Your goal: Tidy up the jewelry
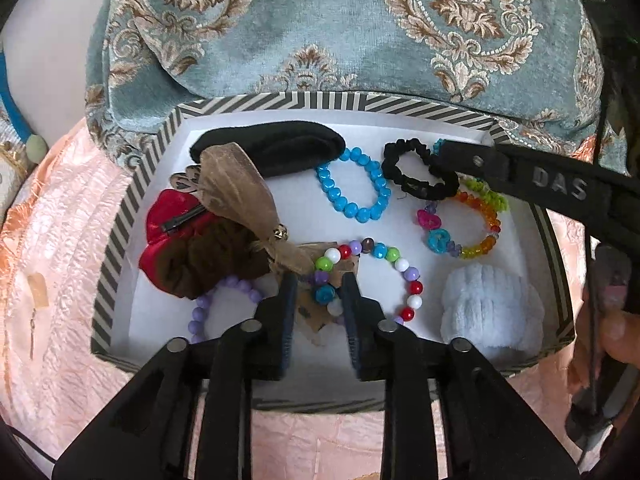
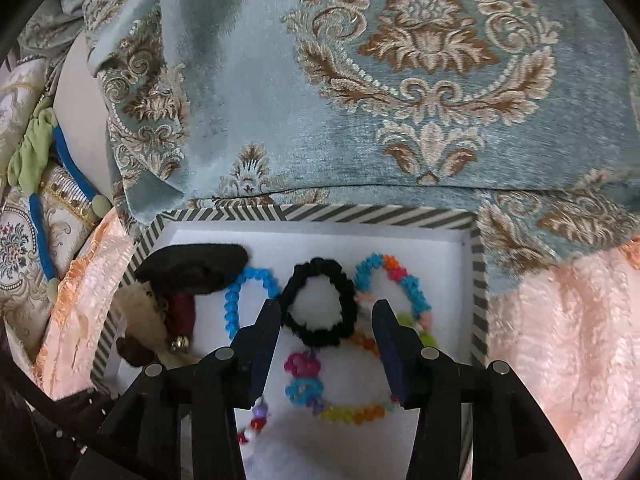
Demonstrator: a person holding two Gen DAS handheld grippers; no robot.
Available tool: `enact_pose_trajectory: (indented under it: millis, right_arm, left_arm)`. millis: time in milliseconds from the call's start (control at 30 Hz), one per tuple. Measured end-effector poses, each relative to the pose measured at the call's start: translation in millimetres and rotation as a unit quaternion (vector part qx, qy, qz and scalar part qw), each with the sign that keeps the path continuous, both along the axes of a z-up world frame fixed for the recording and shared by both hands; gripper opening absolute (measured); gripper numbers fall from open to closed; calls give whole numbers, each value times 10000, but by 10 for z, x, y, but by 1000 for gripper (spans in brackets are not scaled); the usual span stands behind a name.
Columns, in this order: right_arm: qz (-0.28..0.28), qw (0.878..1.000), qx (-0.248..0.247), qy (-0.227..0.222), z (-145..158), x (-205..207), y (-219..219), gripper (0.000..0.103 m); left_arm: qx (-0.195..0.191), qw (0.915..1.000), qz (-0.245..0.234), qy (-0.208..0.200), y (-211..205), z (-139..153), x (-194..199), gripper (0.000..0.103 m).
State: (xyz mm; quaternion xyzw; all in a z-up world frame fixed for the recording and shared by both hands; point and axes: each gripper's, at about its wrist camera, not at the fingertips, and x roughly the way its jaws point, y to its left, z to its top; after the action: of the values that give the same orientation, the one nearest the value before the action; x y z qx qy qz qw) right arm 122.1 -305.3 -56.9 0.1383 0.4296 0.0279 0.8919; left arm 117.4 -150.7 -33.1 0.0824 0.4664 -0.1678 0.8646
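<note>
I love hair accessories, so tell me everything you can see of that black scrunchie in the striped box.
The black scrunchie is a closed ring of dark, ruffled fabric, soft and gathered all round. It lies flat on the white floor of the striped box, toward the back, with the bright blue bead bracelet on one side and a rainbow bead bracelet on the other, whose edge it seems to overlap. The right gripper hangs just over it, jaws open, one finger at each side; whether they touch it is unclear.

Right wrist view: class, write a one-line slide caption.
Open right hand-held gripper poised over a black scrunchie among bead bracelets in a striped box.
</note>
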Motion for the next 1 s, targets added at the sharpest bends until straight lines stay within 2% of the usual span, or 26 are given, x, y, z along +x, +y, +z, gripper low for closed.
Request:
enact_pose_trajectory:
  millis: [33, 100, 167, 200, 800, 933, 1000]
  right_arm:
    - [-27, 10000, -3, -13, 23, -52, -7, 46]
    - [-94, 9999, 6, -69, 66, -165, -22, 46]
    - [-140, 9999, 10, -75, 94, -237, -26, 52]
    - [-158, 9998, 8, -86, 113, -282, -27, 54]
    - [-415, 9966, -460, -535, 600, -1220, 254, 61]
    - [-444, 9956, -470, -686, 737, -1377, 384, 69]
    - [-427, 9947, -546, -758, 804, -1443, 463, 69]
  left_arm:
    - [-18, 10000, 6, -33, 11, 22, -21, 37]
    - [-90, 9999, 36, -135, 44, 79, -65, 55]
    - [-122, 9995, 129, -258, 95, 146, -120, 68]
    - [-141, 9993, 153, -295, 106, 169, -132, 70]
    - [-209, 9935, 537, -987, 553, 699, -722, 70]
    - [-264, 9913, 658, -1113, 655, 853, -868, 70]
    - [-274, 9904, 691, -1162, 698, 918, -926, 70]
